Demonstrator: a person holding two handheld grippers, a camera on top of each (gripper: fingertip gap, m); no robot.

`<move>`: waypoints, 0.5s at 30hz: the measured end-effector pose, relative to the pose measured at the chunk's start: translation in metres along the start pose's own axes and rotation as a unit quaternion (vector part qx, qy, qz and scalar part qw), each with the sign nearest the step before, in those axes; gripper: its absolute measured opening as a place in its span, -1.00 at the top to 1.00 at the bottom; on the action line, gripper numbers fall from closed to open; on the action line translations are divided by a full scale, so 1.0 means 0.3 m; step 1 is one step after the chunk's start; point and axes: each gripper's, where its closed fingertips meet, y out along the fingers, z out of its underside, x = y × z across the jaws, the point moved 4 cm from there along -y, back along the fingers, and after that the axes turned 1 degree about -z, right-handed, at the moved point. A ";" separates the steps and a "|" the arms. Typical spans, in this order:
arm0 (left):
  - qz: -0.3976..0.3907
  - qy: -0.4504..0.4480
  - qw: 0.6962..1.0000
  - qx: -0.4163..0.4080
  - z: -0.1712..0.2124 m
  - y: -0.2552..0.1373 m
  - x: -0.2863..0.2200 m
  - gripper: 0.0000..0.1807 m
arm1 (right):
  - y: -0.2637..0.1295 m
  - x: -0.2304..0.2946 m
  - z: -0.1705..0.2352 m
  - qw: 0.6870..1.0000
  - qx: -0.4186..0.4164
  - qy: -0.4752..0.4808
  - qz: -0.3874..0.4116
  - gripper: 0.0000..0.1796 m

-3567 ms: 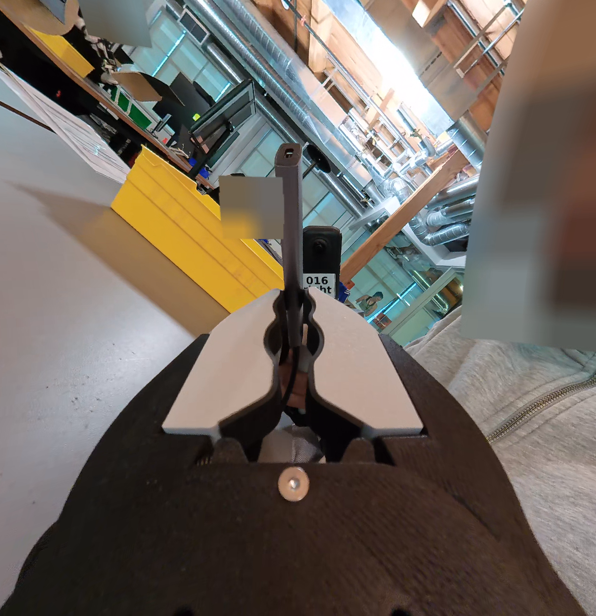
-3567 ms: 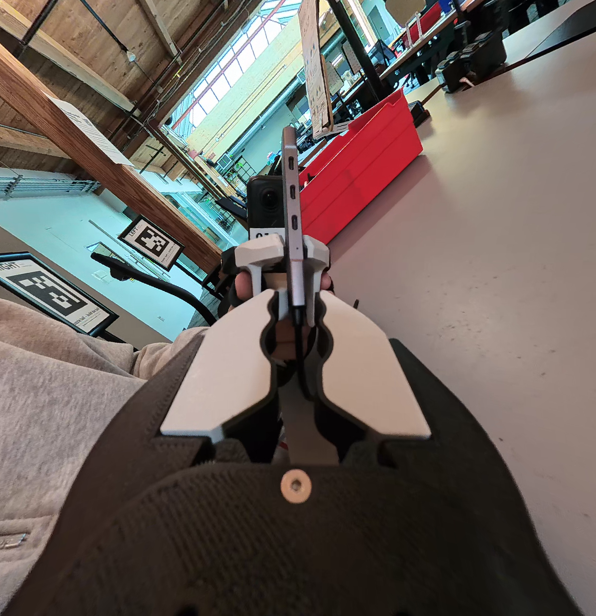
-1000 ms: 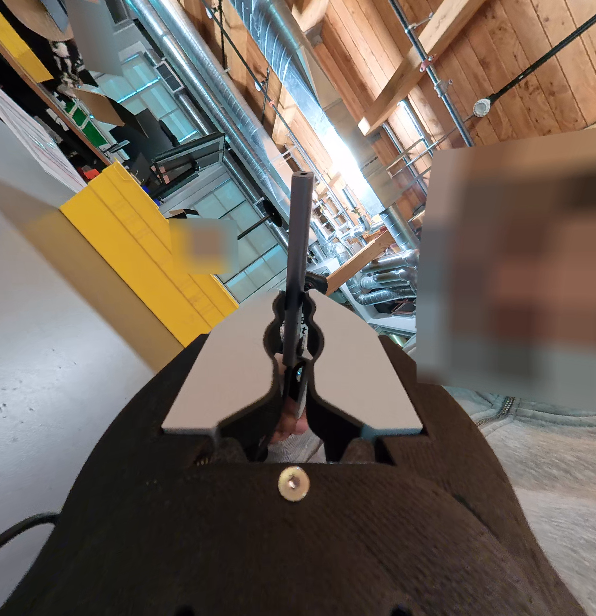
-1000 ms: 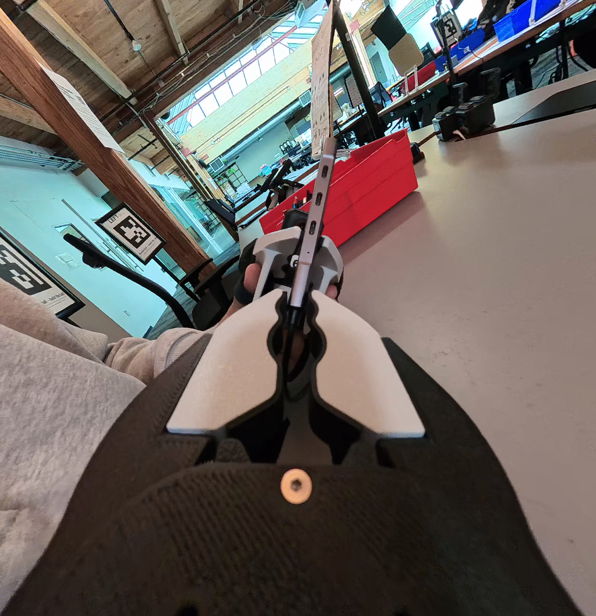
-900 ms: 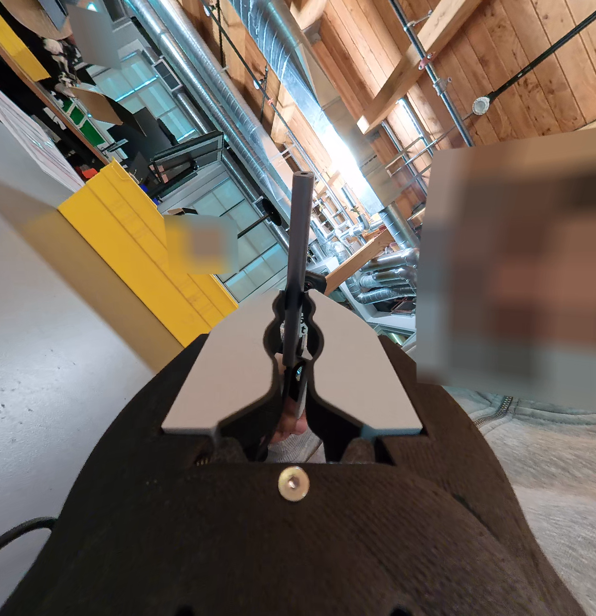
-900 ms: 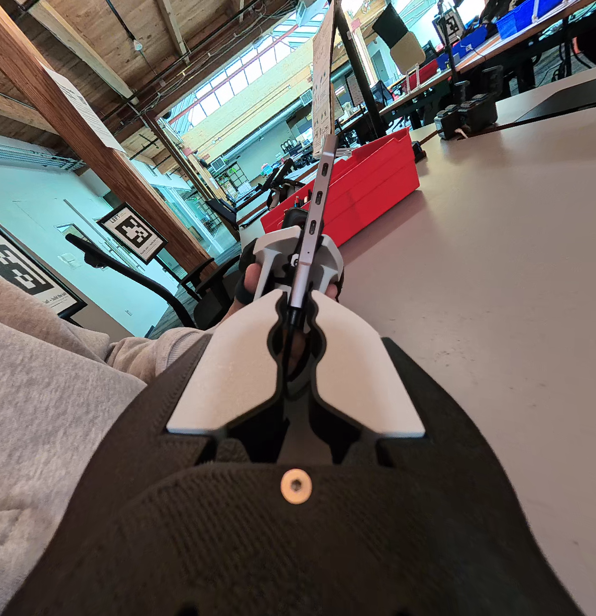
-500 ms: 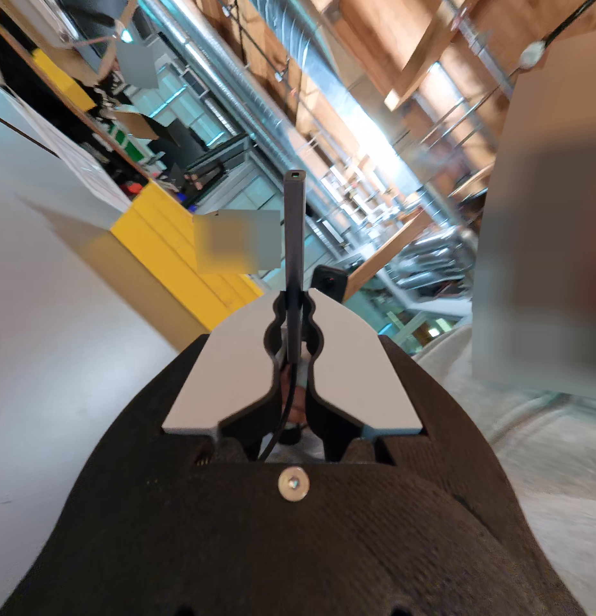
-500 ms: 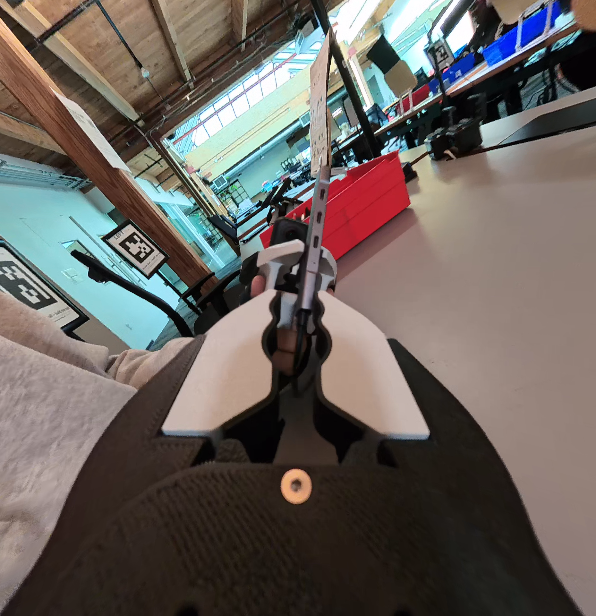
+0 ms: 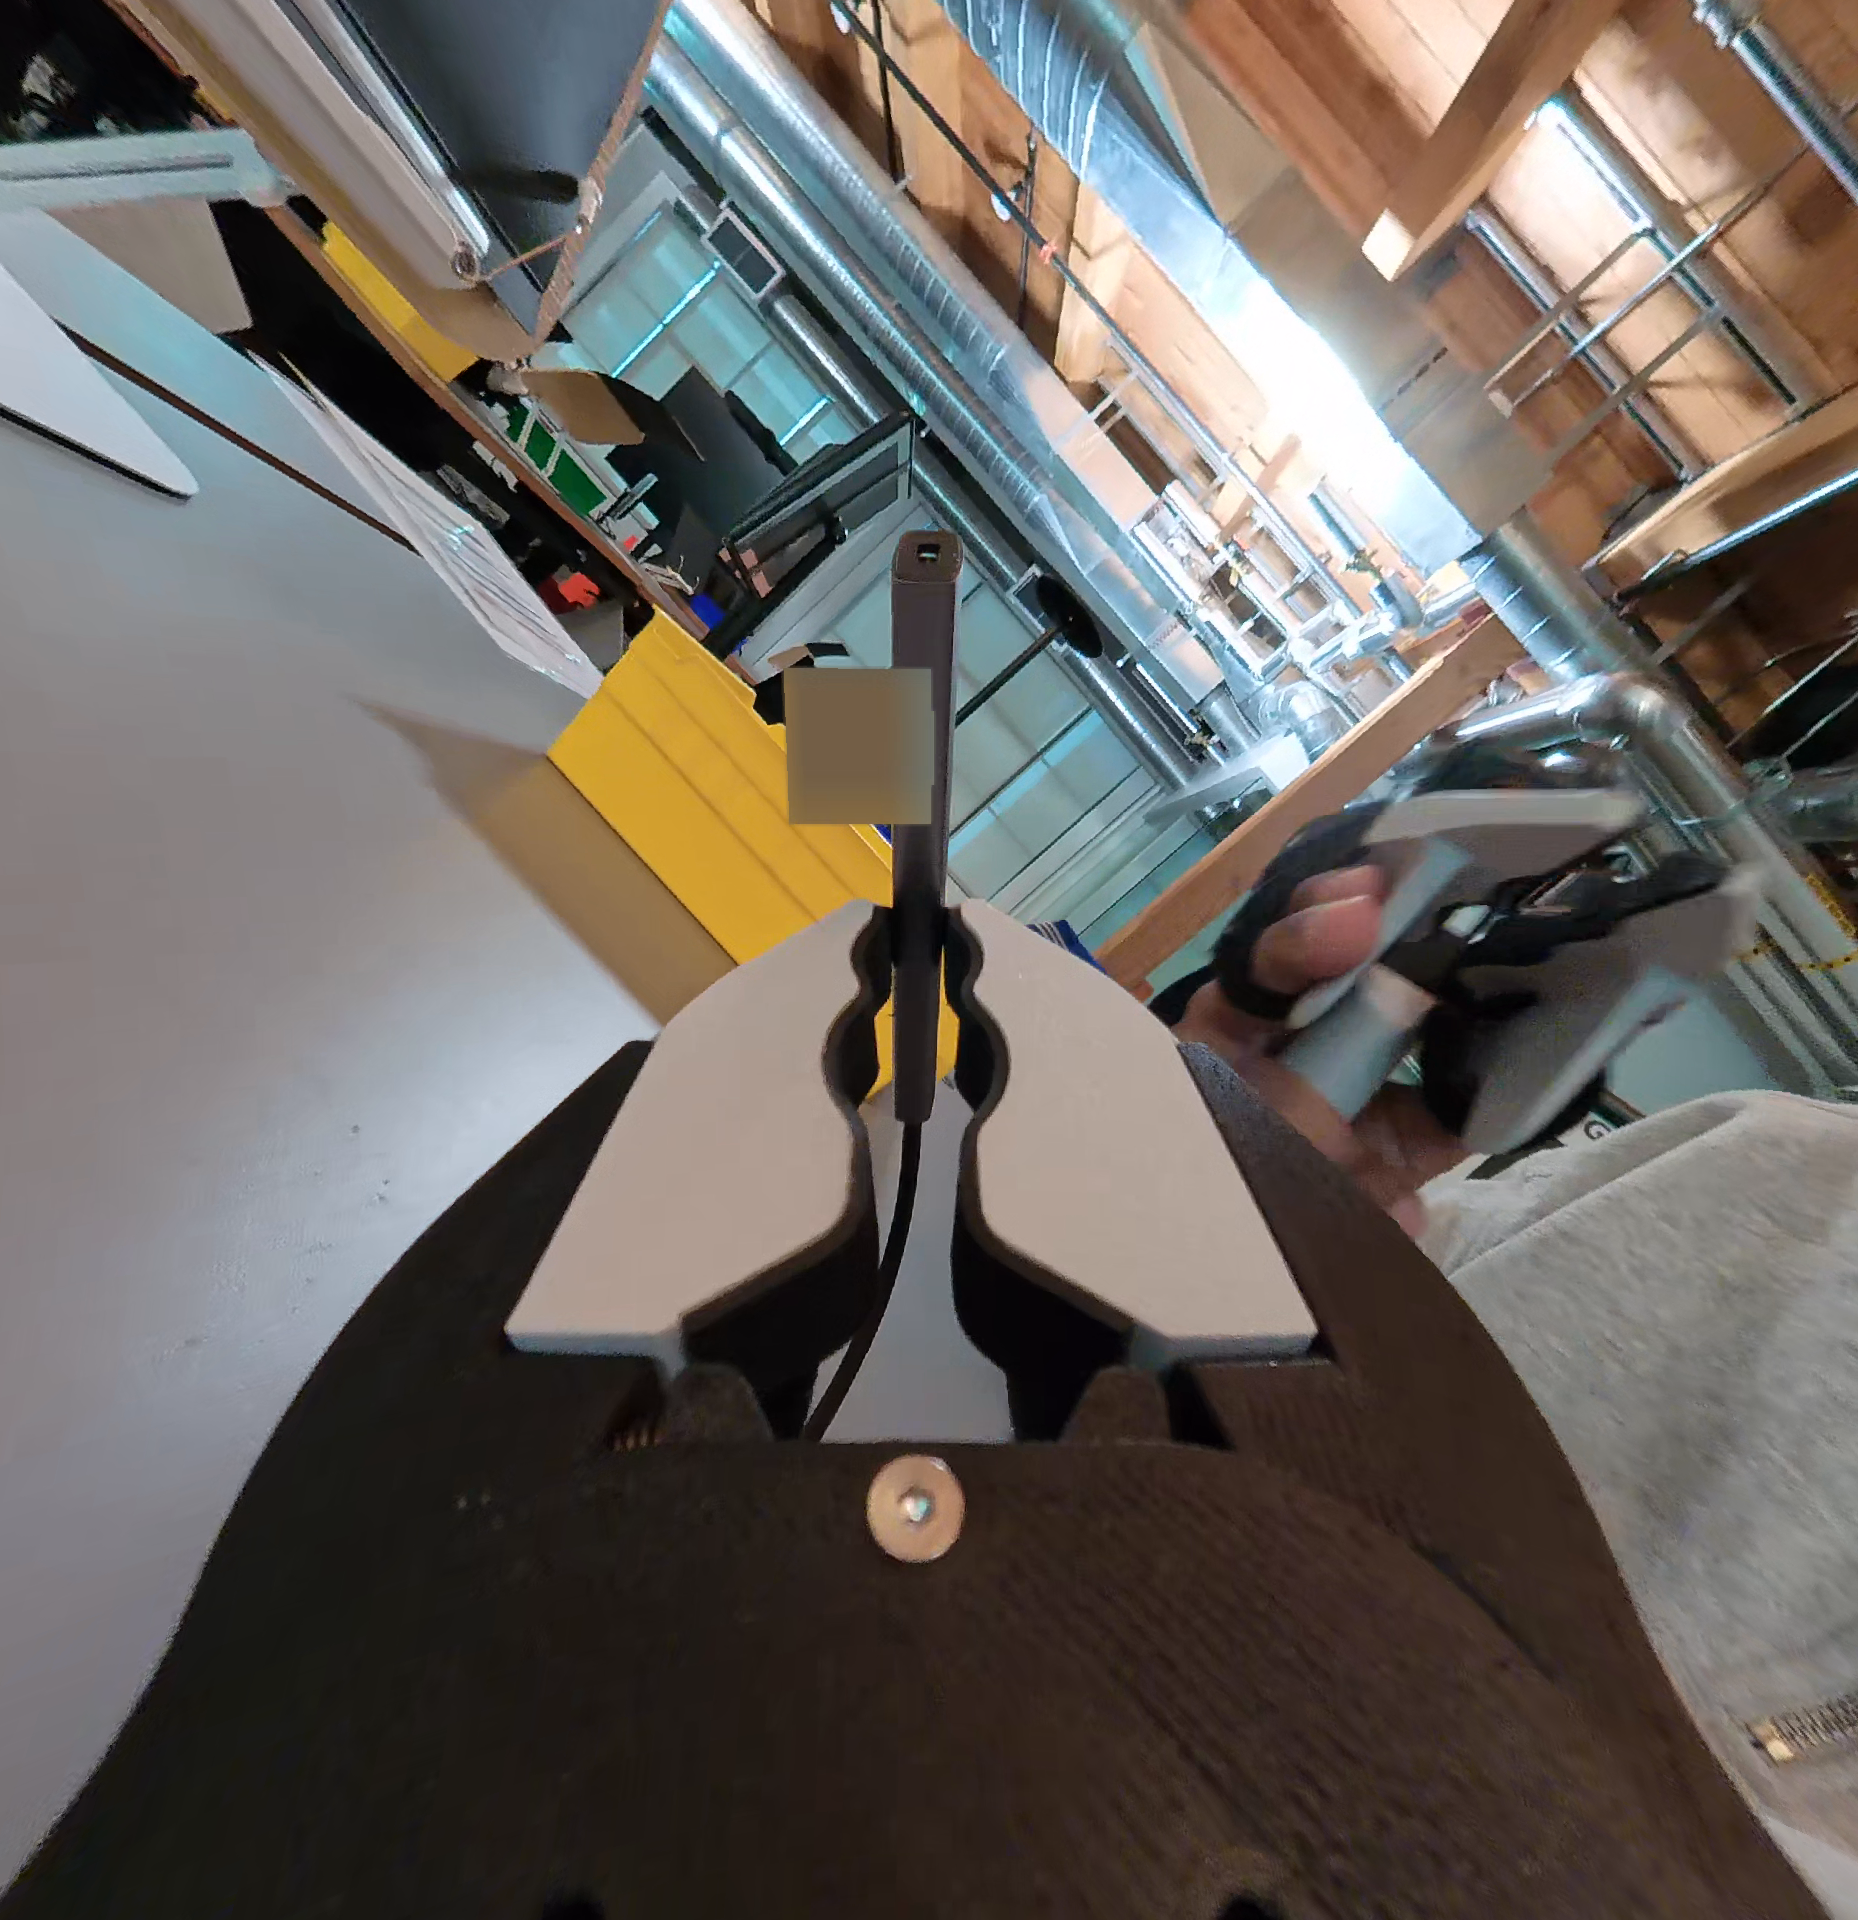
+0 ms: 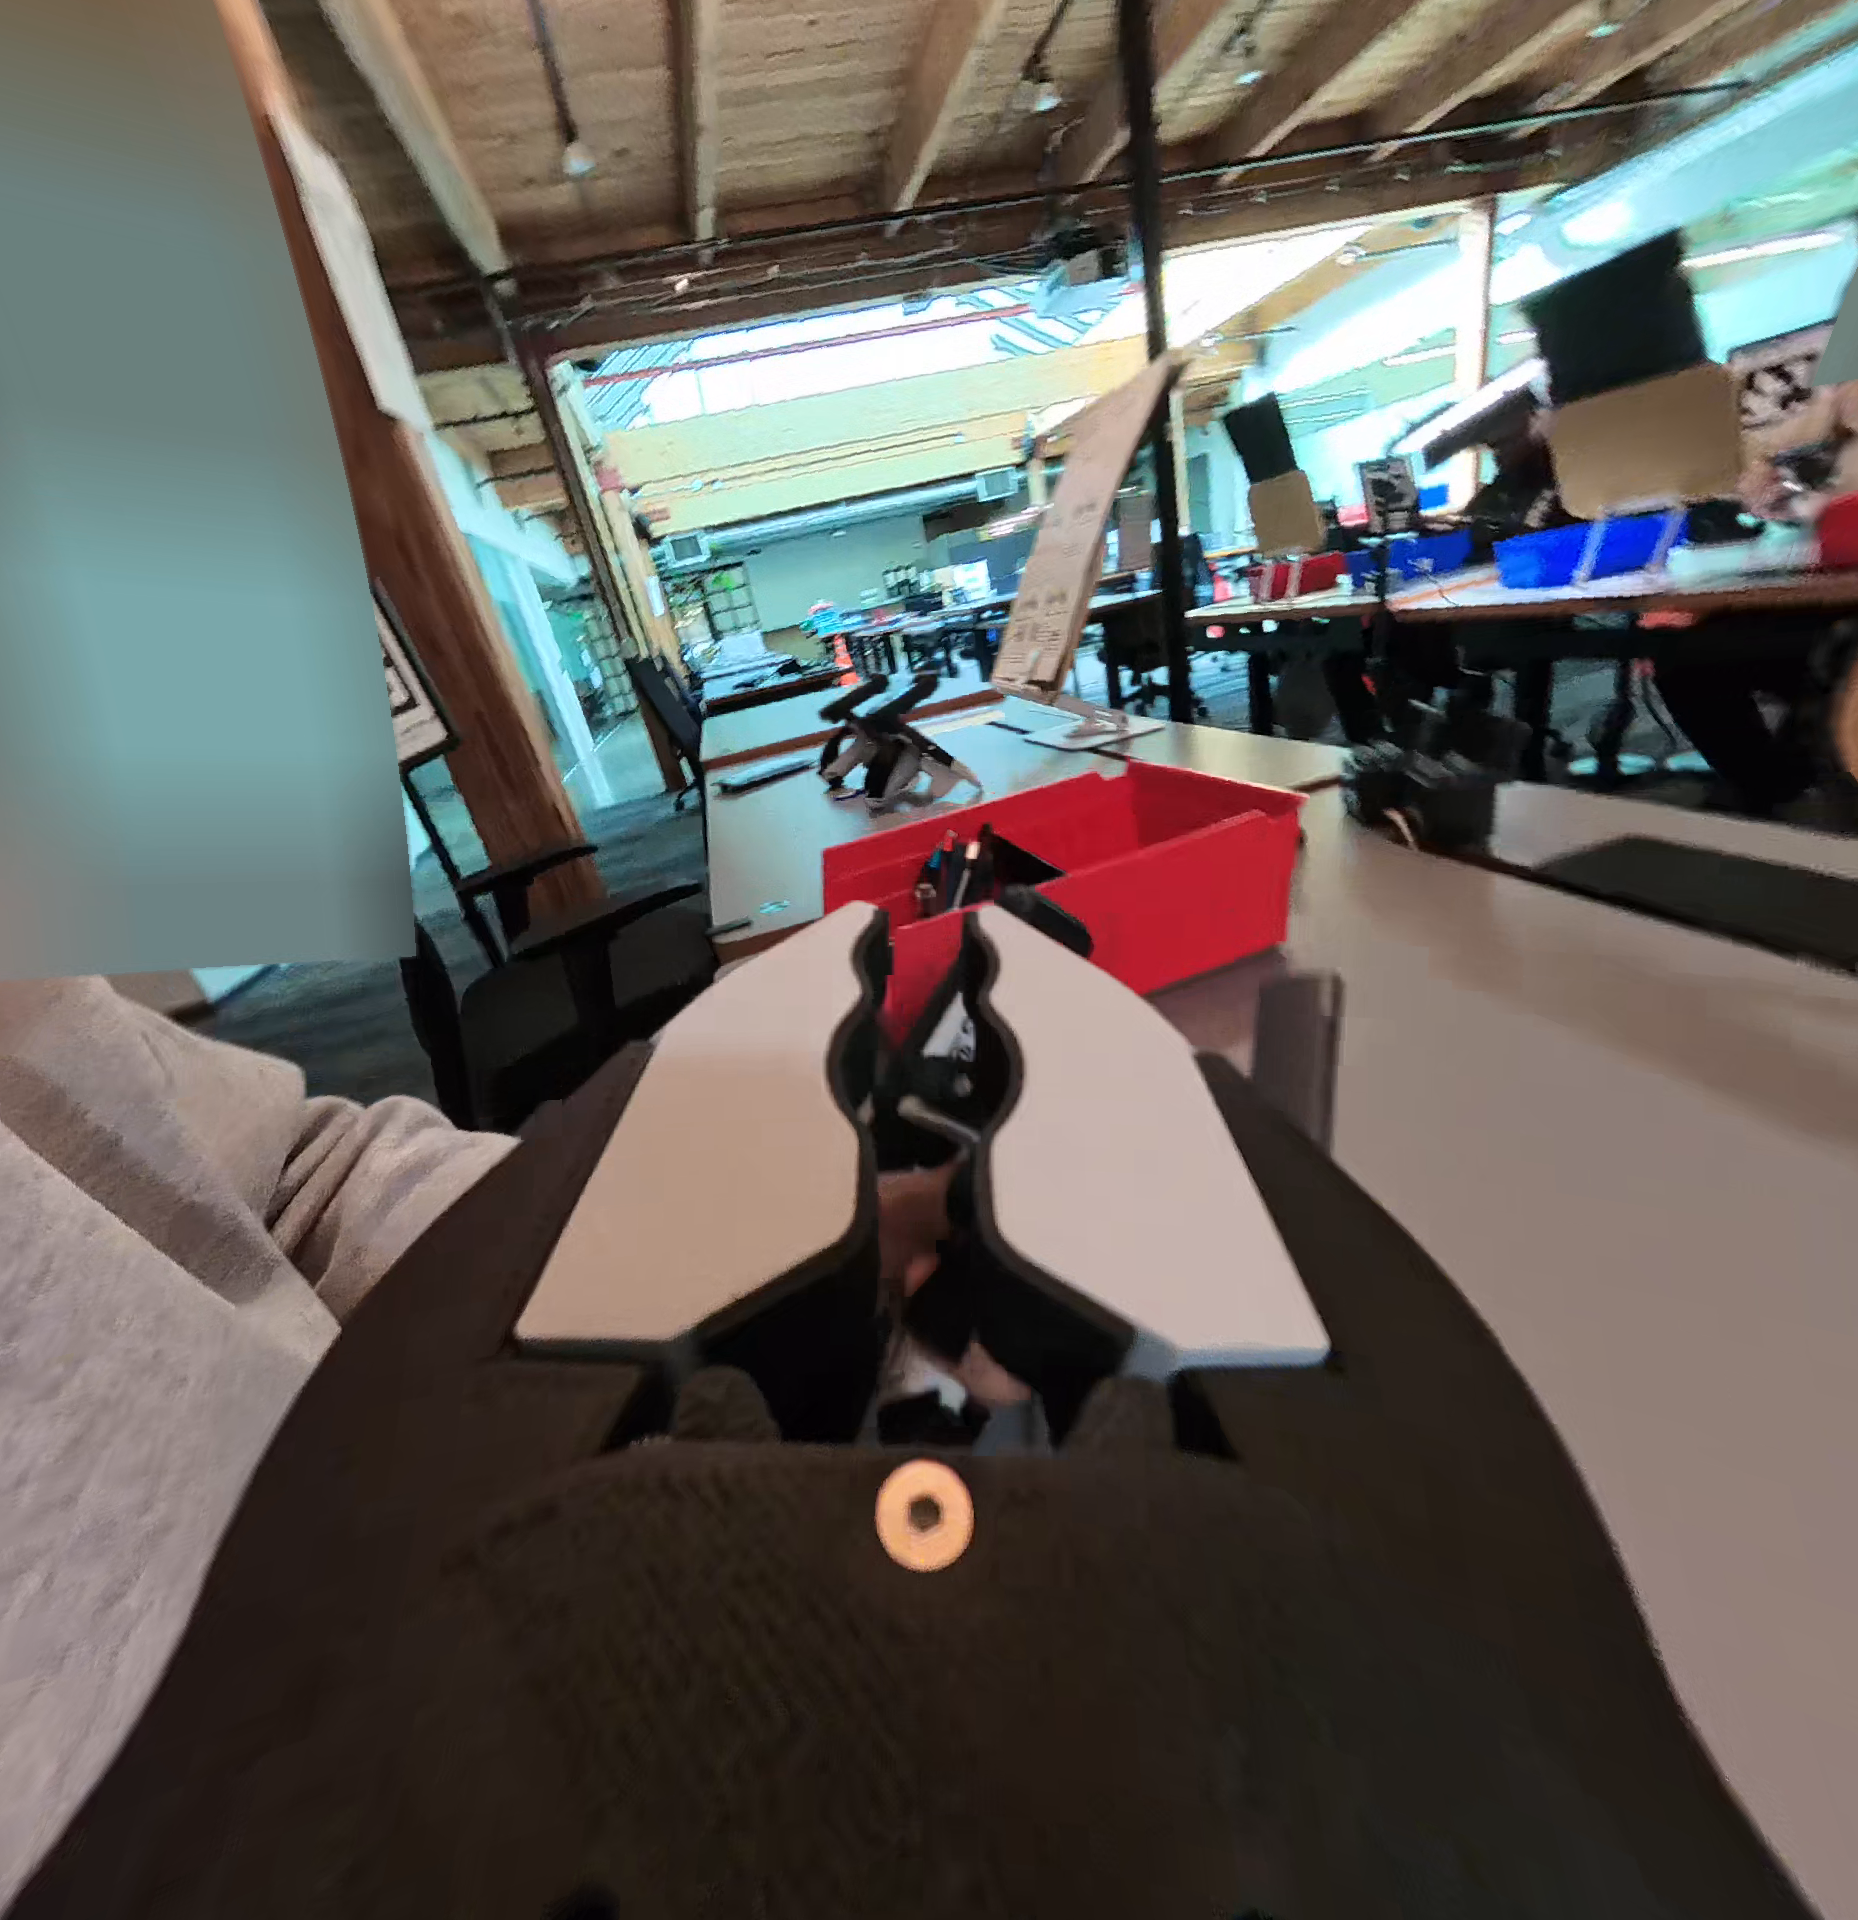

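The left gripper [image 9: 917, 935] is squeezed tight on a thin dark grey stick-shaped gadget [image 9: 920, 790]. The gadget stands straight up from between the two grey fingers [image 9: 769, 1122], and its far tip has a small hole in it. A black cord [image 9: 883, 1278] hangs from the bottom of the gadget and runs back down between the fingers. Off to the right of this gripper, a little farther on, a hand [image 9: 1320, 956] holds the other gripper, which looks blurry. Ahead and a bit left sits a yellow bin [image 9: 696, 790] on the grey table [image 9: 229, 935]. Far beyond, silver pipes [image 9: 904, 291] run under a wooden ceiling.

The right gripper [image 10: 925, 935] has its fingers [image 10: 738, 1132] close together with just a thin gap, and nothing is held at the tips. Lower down in the gap there is something dark and part of a hand, too blurry to make out. Close on the left is a grey sleeve [image 10: 125, 1195]. Straight ahead, past the tips, a red bin [image 10: 1143, 883] sits on the table [image 10: 1579, 1195] with a few pens or cables sticking up in it. To the right of the tips a blurry dark shape [image 10: 1299, 1039] stands near the table. Farther off are long desks [image 10: 1527, 603] with blue bins [image 10: 1569, 551].
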 end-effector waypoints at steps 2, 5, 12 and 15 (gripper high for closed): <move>-0.003 0.003 1.000 -0.003 -0.003 -0.006 0.000 0.89 | 0.084 0.035 -0.033 0.999 0.020 -0.035 -0.033 0.86; -0.014 0.006 1.000 -0.006 -0.005 -0.009 0.008 0.89 | 0.240 0.080 -0.059 0.990 0.071 -0.091 -0.075 0.85; -0.034 -0.036 0.998 -0.028 -0.012 -0.034 0.049 0.89 | 0.624 0.239 -0.042 0.950 0.202 -0.181 -0.155 0.74; -0.049 -0.027 0.998 -0.017 -0.006 -0.032 0.064 0.89 | 0.779 0.221 -0.018 0.921 0.229 -0.286 -0.133 0.76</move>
